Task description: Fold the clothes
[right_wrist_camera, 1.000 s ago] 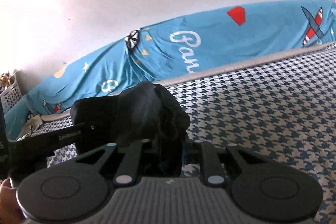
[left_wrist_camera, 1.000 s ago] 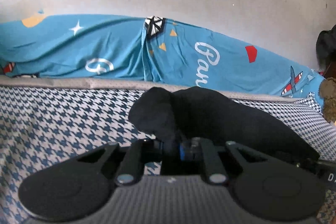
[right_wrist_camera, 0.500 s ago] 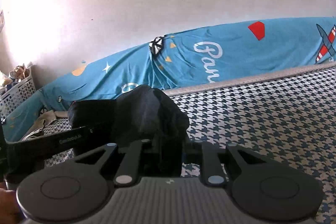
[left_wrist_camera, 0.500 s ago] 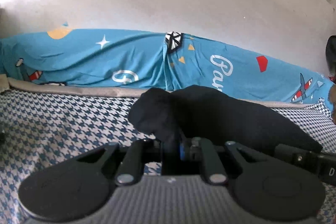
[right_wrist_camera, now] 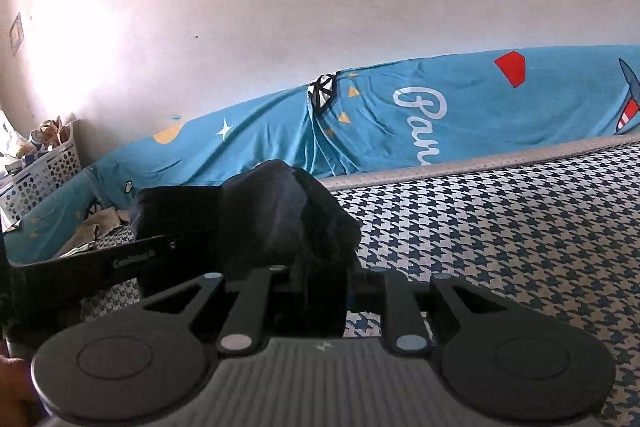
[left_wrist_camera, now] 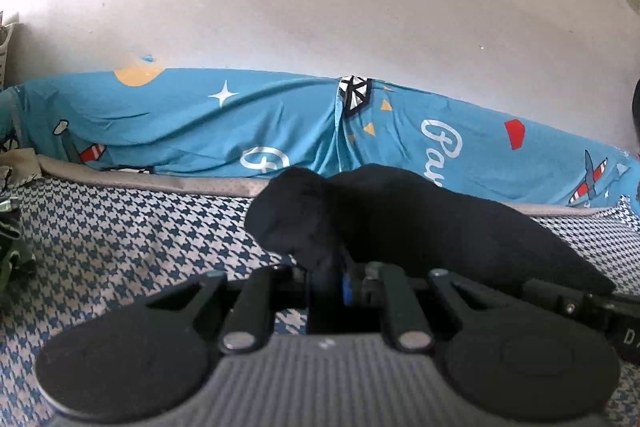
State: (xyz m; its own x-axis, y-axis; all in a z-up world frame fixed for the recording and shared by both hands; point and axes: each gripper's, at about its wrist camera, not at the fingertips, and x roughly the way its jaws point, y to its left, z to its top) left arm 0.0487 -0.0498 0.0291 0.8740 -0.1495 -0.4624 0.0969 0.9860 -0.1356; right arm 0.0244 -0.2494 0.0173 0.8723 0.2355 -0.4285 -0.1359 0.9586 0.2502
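A black garment (left_wrist_camera: 420, 223) hangs stretched between both grippers above the houndstooth bed cover (left_wrist_camera: 120, 239). My left gripper (left_wrist_camera: 332, 267) is shut on one bunched corner of it, and the cloth runs off to the right toward the other gripper's arm (left_wrist_camera: 580, 303). In the right wrist view the same black garment (right_wrist_camera: 280, 211) bulges over my right gripper (right_wrist_camera: 324, 267), which is shut on its other corner. The left gripper's body (right_wrist_camera: 100, 263) shows at the left there. The fingertips are hidden by cloth.
A blue printed sheet (left_wrist_camera: 200, 123) lies rolled along the white wall behind the bed. A white basket (right_wrist_camera: 40, 171) of crumpled things stands at the far left, with loose cloth (right_wrist_camera: 92, 231) beside it. Houndstooth cover (right_wrist_camera: 520, 227) spreads to the right.
Both grippers have swung leftward across the bed with the black garment, and lifted a little. The basket and left end of the bed have come into view. Both grips are unchanged.
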